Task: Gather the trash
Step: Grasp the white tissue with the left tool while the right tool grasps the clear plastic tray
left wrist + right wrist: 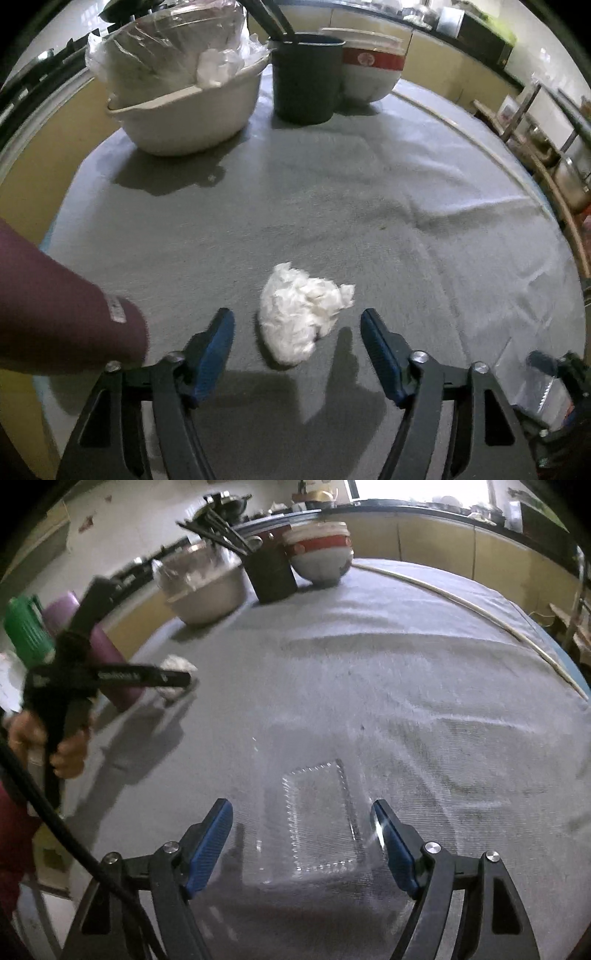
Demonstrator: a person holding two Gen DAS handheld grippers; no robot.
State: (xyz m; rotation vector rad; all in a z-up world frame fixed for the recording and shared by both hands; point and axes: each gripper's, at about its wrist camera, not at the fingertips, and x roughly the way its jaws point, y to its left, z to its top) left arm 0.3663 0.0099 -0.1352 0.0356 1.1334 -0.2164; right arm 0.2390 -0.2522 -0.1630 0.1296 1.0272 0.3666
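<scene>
Grey-clothed table [424, 177] carries 1 crumpled tissue [301, 319], clear tray [319, 819], basin [192, 110], dark bin [304, 79] (far edge).

A crumpled tissue [301, 317] lies on the table cloth [369, 192], bowls [192, 114] and bin [306, 77] behind it.

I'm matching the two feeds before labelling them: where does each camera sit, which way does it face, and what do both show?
Left wrist: on the left hand-held gripper, angled down at a crumpled tissue between its open fingers on the grey cloth; a maroon sleeve shows.
Right wrist: on the right hand-held gripper, angled down at a clear plastic tray; the person's hand shows.
Shared: tissue, cream basin, dark cup, red-and-white bowl.
</scene>
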